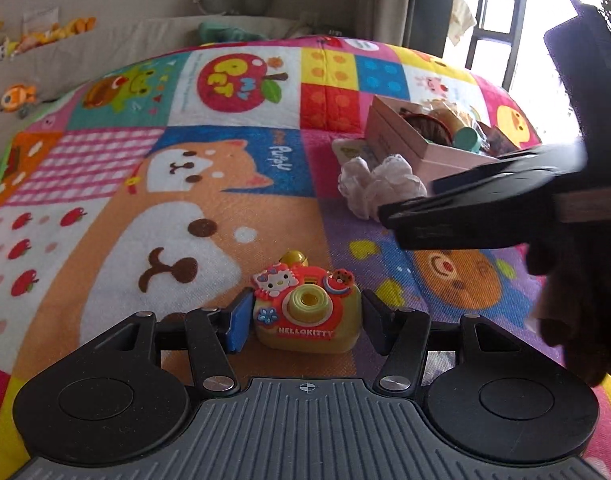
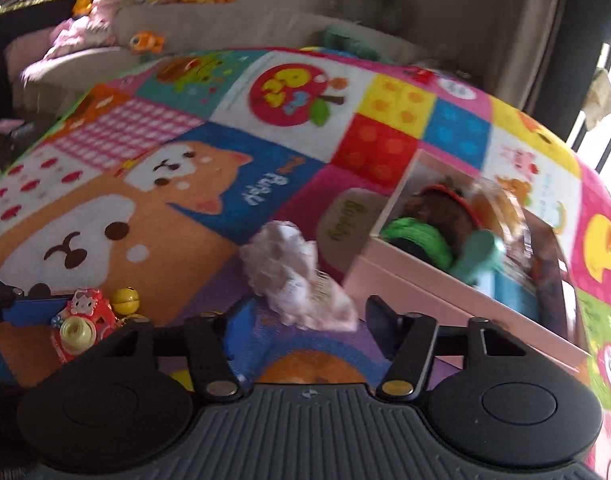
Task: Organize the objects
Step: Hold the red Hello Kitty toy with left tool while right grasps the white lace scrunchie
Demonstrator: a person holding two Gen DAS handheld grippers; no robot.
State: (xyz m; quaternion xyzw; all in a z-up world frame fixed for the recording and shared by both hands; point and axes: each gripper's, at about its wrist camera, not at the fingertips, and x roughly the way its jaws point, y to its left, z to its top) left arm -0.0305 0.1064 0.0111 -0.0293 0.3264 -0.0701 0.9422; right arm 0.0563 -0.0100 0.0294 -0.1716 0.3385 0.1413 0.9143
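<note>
A red and yellow Hello Kitty toy camera (image 1: 307,312) sits on the colourful play mat (image 1: 165,184). My left gripper (image 1: 307,322) is open, with one finger on each side of the camera. In the right wrist view the camera (image 2: 83,326) sits at the far left with a yellow ball (image 2: 125,300) behind it. My right gripper (image 2: 305,330) is open, just in front of a crumpled white lace cloth (image 2: 289,276). The cloth (image 1: 379,186) also shows in the left wrist view, beside the pink box (image 1: 405,140). The right gripper's black body (image 1: 485,208) hangs above it.
The open pink box (image 2: 425,292) holds several items: a green spool, a brown furry thing, a teal piece. A beige card (image 2: 347,220) lies by its left side. A sofa with plush toys (image 2: 145,42) runs behind the mat. A window is at the right.
</note>
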